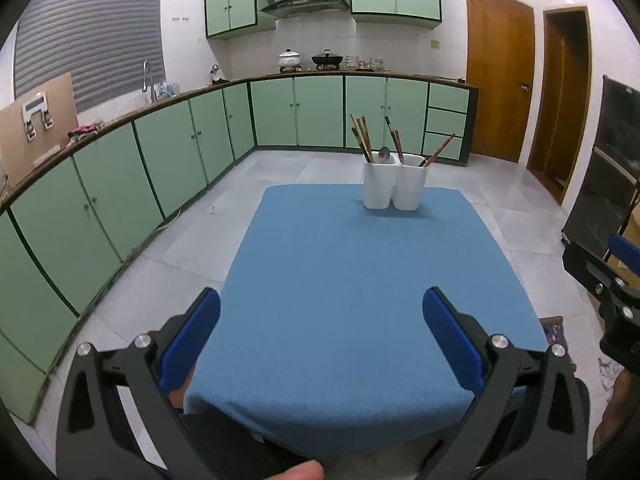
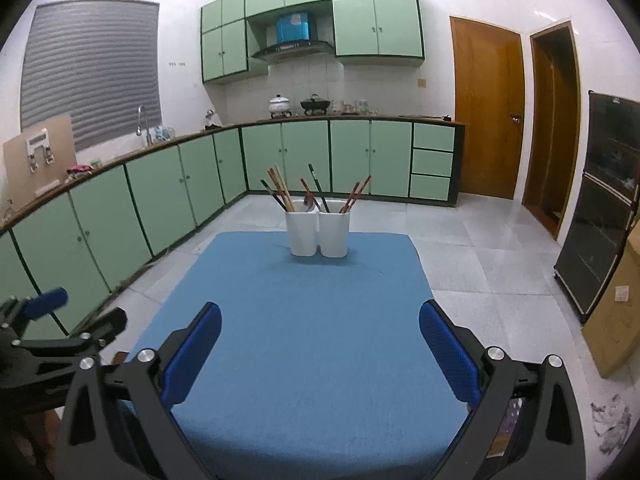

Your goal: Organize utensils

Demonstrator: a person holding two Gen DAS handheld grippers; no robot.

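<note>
A white two-compartment holder [image 1: 394, 186] stands upright at the far end of the blue-clothed table [image 1: 352, 280]. Several chopsticks [image 1: 362, 136] and a metal spoon [image 1: 384, 154] stick out of it. It also shows in the right wrist view [image 2: 319, 233] with chopsticks [image 2: 280, 190] in both compartments. My left gripper [image 1: 321, 312] is open and empty over the near part of the table. My right gripper [image 2: 320, 326] is open and empty, also at the near edge. The left gripper also shows at the left of the right wrist view [image 2: 44, 316].
Green kitchen cabinets [image 1: 160, 152] run along the left and back walls under a counter with a sink tap [image 1: 147, 76] and pots [image 1: 289, 60]. Two wooden doors [image 1: 500, 88] and a dark cabinet [image 1: 608, 168] stand at the right. Tiled floor surrounds the table.
</note>
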